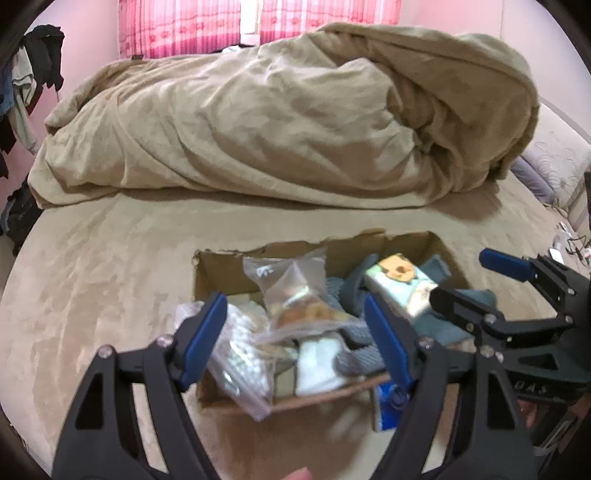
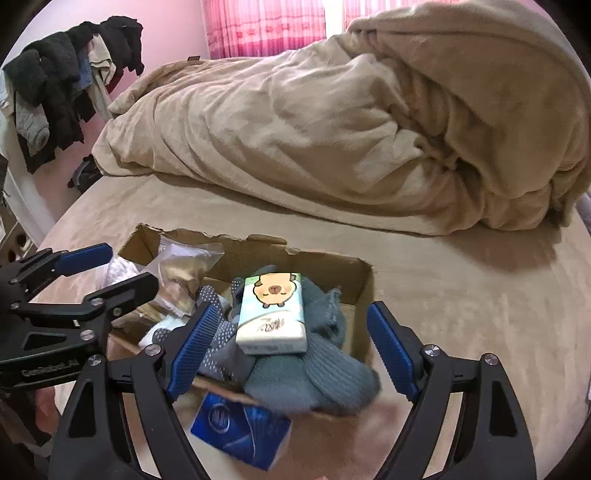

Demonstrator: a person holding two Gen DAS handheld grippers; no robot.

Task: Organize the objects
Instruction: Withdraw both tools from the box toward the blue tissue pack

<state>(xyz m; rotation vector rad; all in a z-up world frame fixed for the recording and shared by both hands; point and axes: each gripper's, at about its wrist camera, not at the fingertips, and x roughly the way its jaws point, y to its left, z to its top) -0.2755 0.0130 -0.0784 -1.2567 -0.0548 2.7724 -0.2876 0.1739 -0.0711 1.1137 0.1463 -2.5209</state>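
A torn cardboard box [image 1: 221, 269] [image 2: 354, 280] sits on the tan bed. It holds clear plastic bags [image 1: 291, 291] [image 2: 184, 273], grey-teal knit socks [image 2: 325, 373] [image 1: 443, 325] and a tissue pack with a cartoon animal [image 2: 271, 314] [image 1: 402, 284]. A blue tissue pack [image 2: 240, 428] [image 1: 386, 406] lies on the bed against the box's near side. My left gripper [image 1: 295, 343] is open and empty over the box's left half; it also shows in the right wrist view [image 2: 118, 269]. My right gripper [image 2: 291, 350] is open and empty over the socks; it also shows in the left wrist view [image 1: 469, 277].
A large bunched tan duvet [image 1: 295, 110] [image 2: 351, 122] fills the far side of the bed. Dark clothes hang on a rack [image 2: 59, 85] at the left by the pink wall. Pink curtains [image 1: 240, 26] hang behind. Cables [image 1: 569, 243] lie at the right edge.
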